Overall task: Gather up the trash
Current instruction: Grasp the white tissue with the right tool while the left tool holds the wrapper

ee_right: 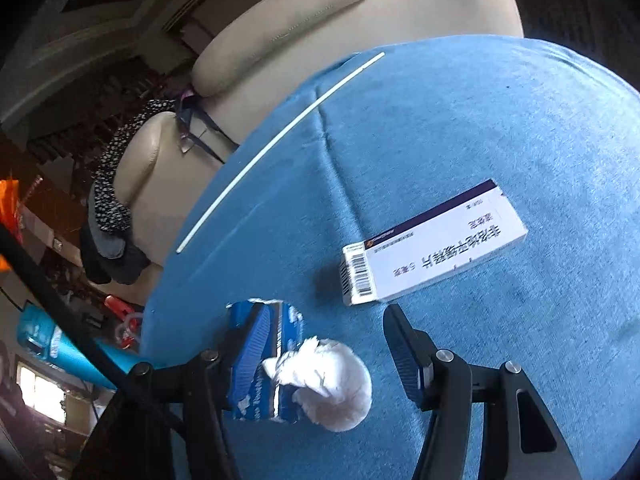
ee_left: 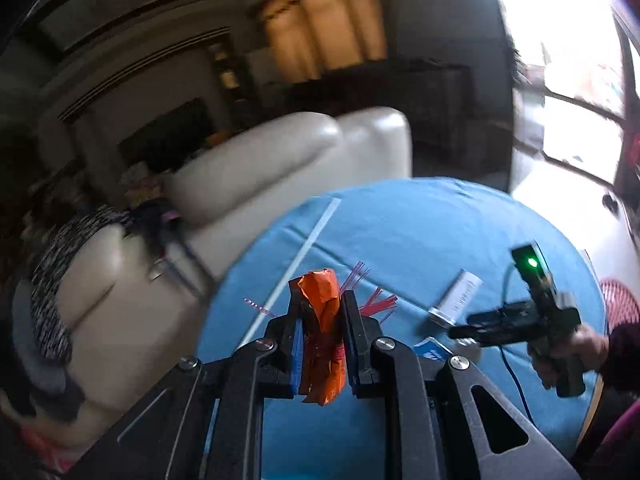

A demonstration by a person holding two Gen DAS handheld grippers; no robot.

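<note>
Left gripper [ee_left: 320, 340] clamps the crumpled orange foil wrapper [ee_left: 322, 336], clear of the blue-clothed table [ee_left: 420, 232]; it needs binning next. Right gripper [ee_right: 328, 356] gapes over the white tissue wad [ee_right: 332, 384].

left wrist cam: raised above the near edge of the round table with the blue cloth [ee_left: 400, 232], tilted down, facing across it toward the cream leather sofa [ee_left: 256, 168] past the far-left edge. right wrist cam: low and close over the cloth [ee_right: 440, 120], facing the same sofa [ee_right: 304, 20]. shared: table top, sofa, long thin white stick [ee_left: 304, 248] [ee_right: 280, 136] by the far-left edge, white cardboard box [ee_left: 460, 296] [ee_right: 432, 244].
</note>
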